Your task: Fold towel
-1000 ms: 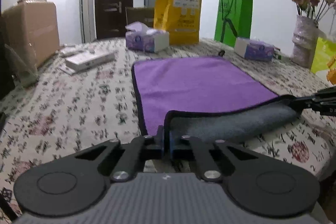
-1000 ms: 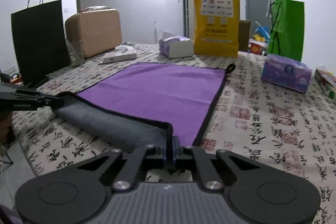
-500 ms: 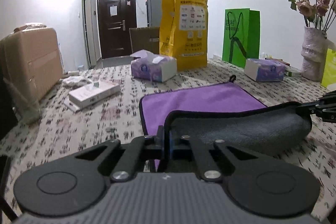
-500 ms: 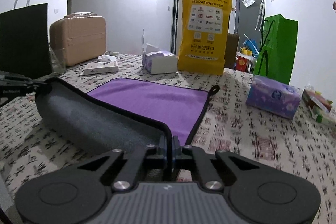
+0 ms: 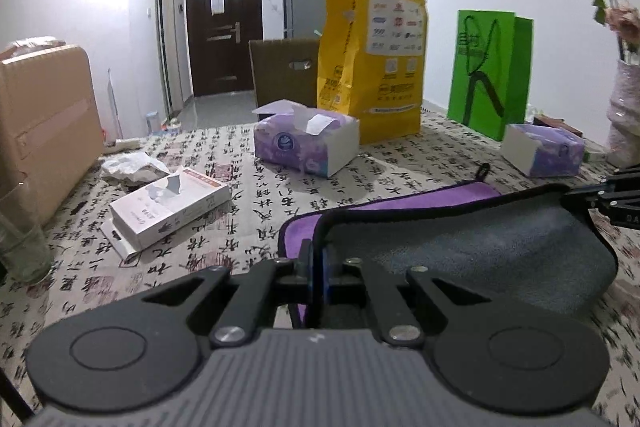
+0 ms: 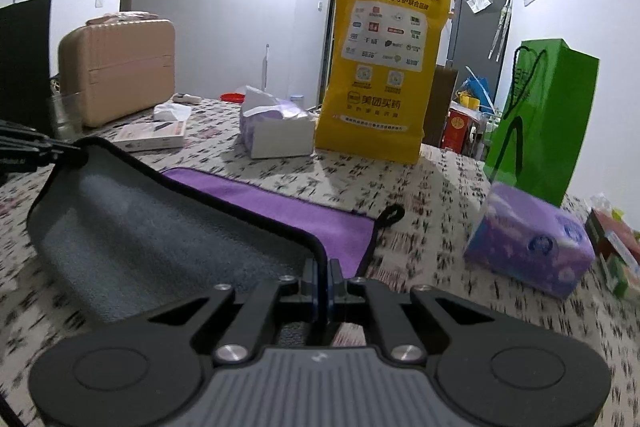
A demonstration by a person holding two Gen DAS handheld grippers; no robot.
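Note:
The towel point(image 5: 460, 243) is purple on top and grey underneath, with black piping. It lies on the patterned tablecloth, its near edge lifted and carried over its far part, so the grey underside point(image 6: 160, 227) faces me. My left gripper point(image 5: 316, 267) is shut on the towel's near left corner. My right gripper point(image 6: 320, 275) is shut on the near right corner. Each gripper shows at the edge of the other's view: the right one point(image 5: 608, 193), the left one point(image 6: 36, 149). A strip of purple point(image 6: 288, 207) and the hanging loop point(image 6: 390, 217) show beyond the fold.
Beyond the towel stand a tissue box point(image 5: 308, 143), a yellow paper bag point(image 5: 376, 63) and a green bag point(image 5: 492, 75). A flat white box point(image 5: 168, 203) lies at left, a second tissue box point(image 6: 532, 251) at right, a vase point(image 5: 624, 115) far right, a tan suitcase point(image 6: 116, 67).
Both grippers have carried the towel's near edge up and forward over the far part. More grey underside shows and less purple. The far objects look closer.

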